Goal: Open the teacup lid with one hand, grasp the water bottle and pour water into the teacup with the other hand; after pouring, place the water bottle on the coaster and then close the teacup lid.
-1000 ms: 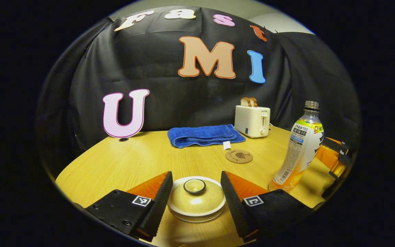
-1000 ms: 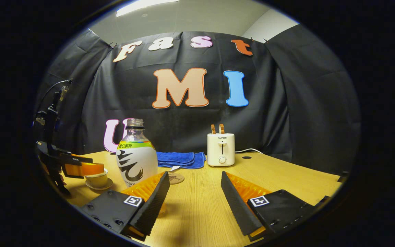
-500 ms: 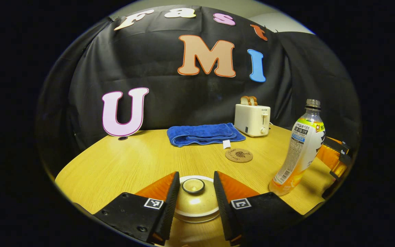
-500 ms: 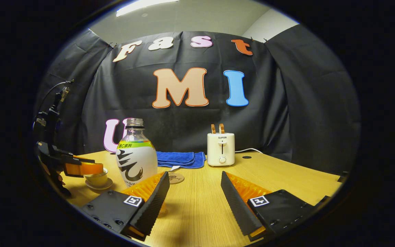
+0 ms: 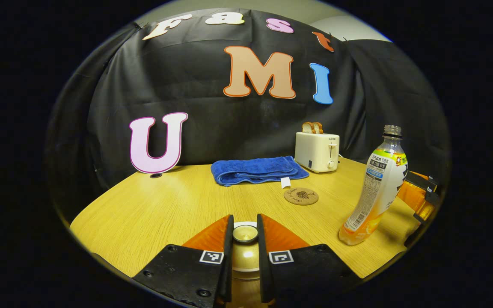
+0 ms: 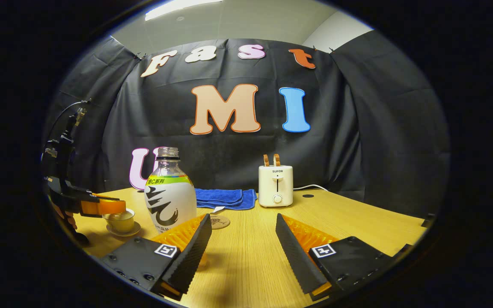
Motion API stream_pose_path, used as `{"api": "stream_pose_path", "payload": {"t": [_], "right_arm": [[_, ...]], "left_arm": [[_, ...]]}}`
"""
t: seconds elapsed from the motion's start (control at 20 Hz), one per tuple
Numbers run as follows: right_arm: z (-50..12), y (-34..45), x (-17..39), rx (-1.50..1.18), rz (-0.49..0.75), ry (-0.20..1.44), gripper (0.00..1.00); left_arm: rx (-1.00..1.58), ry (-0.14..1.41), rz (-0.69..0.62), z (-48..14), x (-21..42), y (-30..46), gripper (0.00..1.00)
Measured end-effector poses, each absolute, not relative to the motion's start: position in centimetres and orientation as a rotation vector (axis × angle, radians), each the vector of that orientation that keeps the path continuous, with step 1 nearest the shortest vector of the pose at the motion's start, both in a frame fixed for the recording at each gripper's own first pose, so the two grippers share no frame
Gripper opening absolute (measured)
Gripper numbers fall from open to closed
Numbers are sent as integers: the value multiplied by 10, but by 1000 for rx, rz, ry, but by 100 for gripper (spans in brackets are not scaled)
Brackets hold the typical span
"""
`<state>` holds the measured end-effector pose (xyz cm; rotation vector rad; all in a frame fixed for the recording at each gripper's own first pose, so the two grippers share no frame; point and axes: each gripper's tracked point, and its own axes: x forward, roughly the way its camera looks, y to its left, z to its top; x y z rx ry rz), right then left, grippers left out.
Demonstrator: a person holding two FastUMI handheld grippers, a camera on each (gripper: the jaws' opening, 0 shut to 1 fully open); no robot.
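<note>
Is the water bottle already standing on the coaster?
No: the water bottle stands on the bare table, right of the coaster.

The left tool (image 5: 245, 256) has two black fingers (image 5: 227, 256) with ribbed inner faces, orange ridged backing behind each, and black base blocks carrying small square black-and-white markers and round screw heads. The right tool (image 6: 242, 248) is built alike: black ribbed fingers (image 6: 195, 252), orange grid-textured backing, black blocks with a square marker each and a row of screws. In the right gripper view the left tool shows from the side as a black frame with an orange finger, a thin dark cable looping above it.
</note>
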<state>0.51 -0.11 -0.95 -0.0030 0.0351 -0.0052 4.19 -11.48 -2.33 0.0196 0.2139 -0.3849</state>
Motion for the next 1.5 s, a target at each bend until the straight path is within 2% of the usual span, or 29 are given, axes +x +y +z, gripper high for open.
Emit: {"api": "stream_pose_path", "payload": {"t": [0.05,0.15,0.2,0.4,0.65,0.7,0.75,1.15,1.35,1.5], "right_arm": [[-9,-1,5,-3,-5,34,94],[-9,-1,6,-3,-5,37,97],[-11,0,5,-4,-2,41,94],[-8,6,3,-2,23,34,97],[-13,16,-6,0,63,59,94],[-13,20,-8,1,74,60,99],[-12,23,-12,2,85,58,94],[-17,60,-24,5,185,88,94],[-19,74,-21,8,205,95,97],[-20,82,-16,8,208,97,94]], "left_arm": [[18,212,-386,-24,42,-115,23],[9,208,-385,-23,43,-114,23],[6,208,-386,-22,43,-114,23],[-1,199,-381,-16,43,-110,23],[3,164,-370,-4,40,-102,23],[1,163,-367,-2,39,-100,23],[-3,160,-365,-2,39,-99,23],[-15,160,-346,0,34,-84,23],[-33,161,-335,0,33,-74,23],[-38,158,-321,3,32,-65,23]]}}
